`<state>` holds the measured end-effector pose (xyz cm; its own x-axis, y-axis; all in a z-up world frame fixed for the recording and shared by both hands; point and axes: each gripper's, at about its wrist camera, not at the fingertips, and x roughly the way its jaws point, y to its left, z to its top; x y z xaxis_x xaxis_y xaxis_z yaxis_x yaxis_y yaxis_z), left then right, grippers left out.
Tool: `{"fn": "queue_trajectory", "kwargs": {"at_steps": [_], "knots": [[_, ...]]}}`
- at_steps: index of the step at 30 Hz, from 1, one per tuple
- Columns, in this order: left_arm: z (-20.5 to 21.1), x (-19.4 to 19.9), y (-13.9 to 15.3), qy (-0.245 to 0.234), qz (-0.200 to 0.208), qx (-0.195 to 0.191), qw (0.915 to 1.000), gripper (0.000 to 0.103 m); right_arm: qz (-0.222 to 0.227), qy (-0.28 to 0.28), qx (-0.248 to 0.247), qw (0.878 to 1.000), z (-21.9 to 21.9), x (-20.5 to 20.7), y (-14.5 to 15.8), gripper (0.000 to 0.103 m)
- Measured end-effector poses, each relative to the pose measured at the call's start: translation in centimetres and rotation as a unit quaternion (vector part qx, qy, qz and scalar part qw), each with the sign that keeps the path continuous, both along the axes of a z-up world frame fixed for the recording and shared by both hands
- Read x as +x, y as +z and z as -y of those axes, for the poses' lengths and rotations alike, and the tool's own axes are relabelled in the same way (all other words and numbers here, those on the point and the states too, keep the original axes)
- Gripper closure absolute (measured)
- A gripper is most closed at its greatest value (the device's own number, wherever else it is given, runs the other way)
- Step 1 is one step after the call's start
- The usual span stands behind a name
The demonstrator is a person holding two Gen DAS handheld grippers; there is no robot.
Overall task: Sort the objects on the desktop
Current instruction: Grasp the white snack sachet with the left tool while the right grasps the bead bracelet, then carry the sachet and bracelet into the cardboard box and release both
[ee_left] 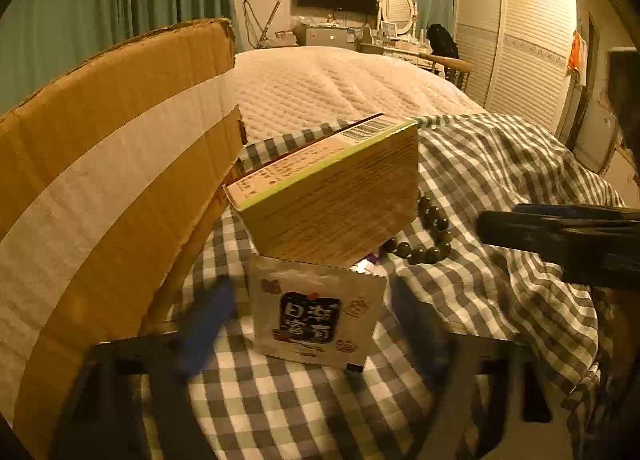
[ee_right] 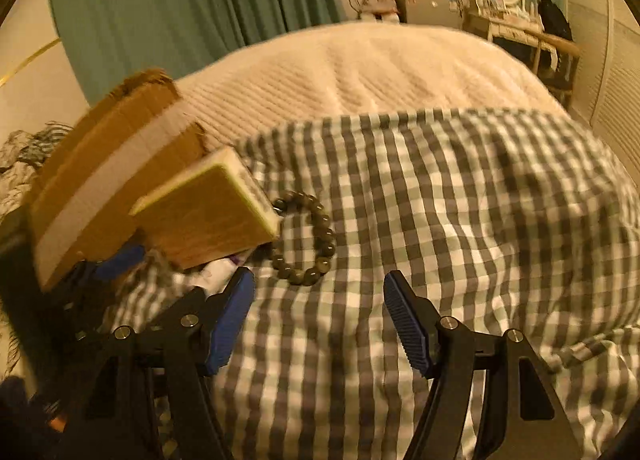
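Holding our left tongs [ee_left: 308, 324] spread around a white printed sachet [ee_left: 316, 312], we see a tan book [ee_left: 332, 196] tilted just beyond it. Our right tongs [ee_right: 318, 324] hang released, a dark beaded bracelet [ee_right: 304, 236] lying just ahead.

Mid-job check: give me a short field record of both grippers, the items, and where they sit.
surface: checked cloth over a bed
left gripper: open, fingers blurred, either side of a white packet
right gripper: open, empty, above the cloth
book: tilted, lower edge behind the packet, beside the cardboard box
bead bracelet: flat on the cloth, right of the book, ahead of the right gripper
contact packet/left fingers: cannot tell
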<state>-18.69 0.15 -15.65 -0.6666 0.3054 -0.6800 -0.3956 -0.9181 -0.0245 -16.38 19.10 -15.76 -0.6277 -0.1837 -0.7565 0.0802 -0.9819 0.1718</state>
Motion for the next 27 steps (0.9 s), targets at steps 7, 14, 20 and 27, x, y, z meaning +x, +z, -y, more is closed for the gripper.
{"fn": "queue_trajectory", "kwargs": {"at_steps": [7, 14, 20, 27], "knots": [[2.2, -1.4, -0.5, 0.017, 0.043, 0.049, 0.9977, 0.065, 0.048, -0.007, -0.011, 0.999, 0.4, -4.5, -3.5, 0.059], [3.3, -0.4, 1.0, 0.027, 0.018, 0.064, 0.9974, 0.069, 0.039, -0.002, 0.005, 0.999, 1.1, -5.1, -4.0, 0.092], [4.1, 0.5, 2.6, 0.023, 0.007, 0.088, 0.9958, 0.069, 0.004, -0.016, -0.011, 1.0, -0.5, -0.9, -1.4, 0.092], [4.8, 1.5, 4.5, 0.023, -0.002, 0.114, 0.9933, 0.069, -0.036, -0.02, 0.026, 0.999, 0.1, 3.4, 2.1, 0.092]]}}
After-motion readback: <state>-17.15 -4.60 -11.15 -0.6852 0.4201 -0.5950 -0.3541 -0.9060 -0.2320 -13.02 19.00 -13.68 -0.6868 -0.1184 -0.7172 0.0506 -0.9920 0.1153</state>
